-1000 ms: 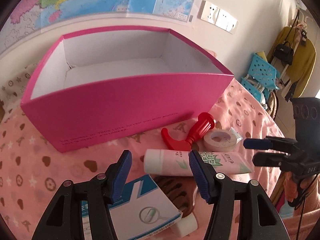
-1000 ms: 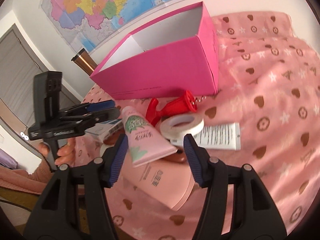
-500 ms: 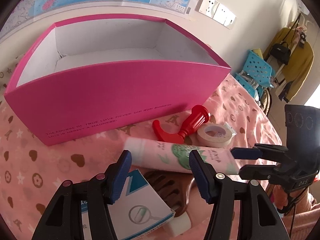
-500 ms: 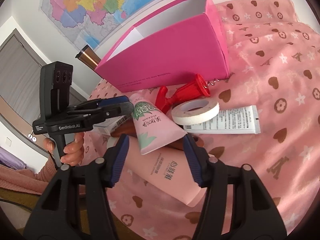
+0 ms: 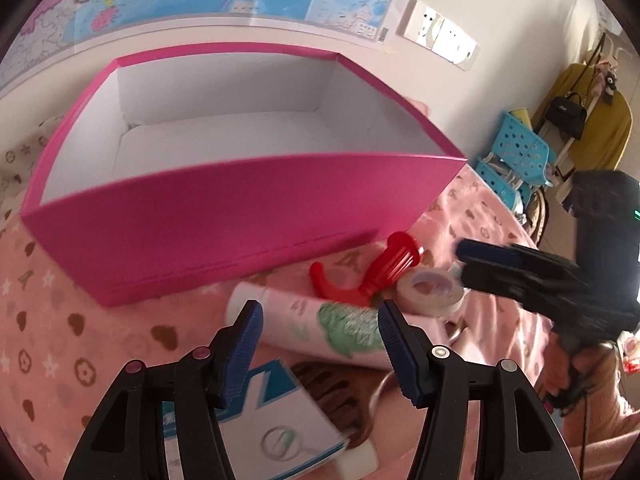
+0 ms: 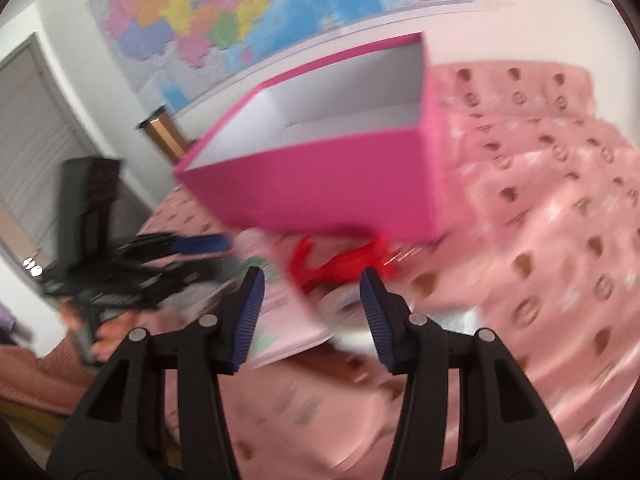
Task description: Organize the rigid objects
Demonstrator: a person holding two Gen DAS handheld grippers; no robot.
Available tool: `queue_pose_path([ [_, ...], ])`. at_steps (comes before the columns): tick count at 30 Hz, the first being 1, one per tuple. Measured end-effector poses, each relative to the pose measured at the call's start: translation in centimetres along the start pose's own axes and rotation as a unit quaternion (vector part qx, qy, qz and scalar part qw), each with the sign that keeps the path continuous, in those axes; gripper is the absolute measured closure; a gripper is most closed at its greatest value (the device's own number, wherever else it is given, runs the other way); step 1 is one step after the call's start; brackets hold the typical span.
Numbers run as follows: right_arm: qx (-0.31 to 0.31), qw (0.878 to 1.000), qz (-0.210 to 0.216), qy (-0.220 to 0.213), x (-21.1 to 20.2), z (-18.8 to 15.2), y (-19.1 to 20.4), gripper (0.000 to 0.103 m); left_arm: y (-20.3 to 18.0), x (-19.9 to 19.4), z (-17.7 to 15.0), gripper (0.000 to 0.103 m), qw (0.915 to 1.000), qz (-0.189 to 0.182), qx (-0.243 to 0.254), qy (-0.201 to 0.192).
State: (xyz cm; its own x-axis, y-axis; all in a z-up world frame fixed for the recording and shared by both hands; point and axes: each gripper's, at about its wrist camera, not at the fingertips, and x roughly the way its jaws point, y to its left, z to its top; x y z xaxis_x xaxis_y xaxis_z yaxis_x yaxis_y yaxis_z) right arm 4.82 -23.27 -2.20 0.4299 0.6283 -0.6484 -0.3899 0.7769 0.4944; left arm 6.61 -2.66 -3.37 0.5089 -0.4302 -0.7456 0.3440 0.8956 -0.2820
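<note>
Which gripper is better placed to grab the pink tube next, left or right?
Left, probably. The left gripper frames the pink tube between open jaws, just short of it. The right gripper, whose jaws have just been closing on nothing, sits nearer the tape roll and red corkscrew.

right wrist view smeared throughout: the red tool (image 6: 340,260) and tape roll (image 6: 344,300) read as streaks, contact with the tube (image 6: 280,320) undeterminable. in the left wrist view the blue-and-white carton (image 5: 256,432) is cut off by the bottom edge (print illegible), the brown comb (image 5: 340,396) partly covered by it, and the right gripper (image 5: 464,258) blurred.
</note>
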Motion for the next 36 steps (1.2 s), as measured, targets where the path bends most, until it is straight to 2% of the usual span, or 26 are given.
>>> queue_pose_path([
  [3, 0.001, 1.0, -0.019, 0.025, 2.2, 0.8, -0.8, 0.067, -0.5, 0.8, 0.6, 0.042, 1.0, -0.003, 0.006, 0.007],
  [10, -0.004, 0.998, -0.035, 0.051, 4.7, 1.9, -1.3, 0.076, -0.9, 1.6, 1.5, 0.042, 0.9998, -0.008, 0.009, 0.015],
  [11, -0.007, 0.998, -0.036, 0.05, 4.7, 1.9, -1.4, 0.077, -0.9, 1.7, 1.5, 0.042, 0.9998, -0.009, 0.01, 0.015],
  [14, -0.013, 0.998, -0.035, 0.043, 4.3, 2.0, -1.2, 0.089, -1.0, 1.7, 1.5, 0.042, 0.9997, -0.011, 0.011, 0.018],
  [18, -0.003, 1.0, -0.02, 0.023, 3.0, 1.9, -1.2, 0.094, -1.3, 1.9, 1.5, 0.042, 0.9995, -0.015, 0.014, 0.023],
  [23, 0.005, 1.0, -0.009, -0.017, 0.3, 2.1, -0.9, 0.096, -2.2, 2.2, 1.5, 0.042, 0.999, -0.025, 0.025, 0.029],
  [30, 0.01, 0.999, 0.01, -0.053, -2.3, 2.3, -0.4, 0.096, -3.6, 3.1, 1.7, 0.042, 0.9968, -0.054, 0.039, 0.043],
  [36, 0.009, 0.997, 0.03, -0.068, -3.7, 2.8, 0.4, 0.096, -4.3, 2.0, 2.0, 0.046, 0.9961, -0.075, 0.038, 0.027],
])
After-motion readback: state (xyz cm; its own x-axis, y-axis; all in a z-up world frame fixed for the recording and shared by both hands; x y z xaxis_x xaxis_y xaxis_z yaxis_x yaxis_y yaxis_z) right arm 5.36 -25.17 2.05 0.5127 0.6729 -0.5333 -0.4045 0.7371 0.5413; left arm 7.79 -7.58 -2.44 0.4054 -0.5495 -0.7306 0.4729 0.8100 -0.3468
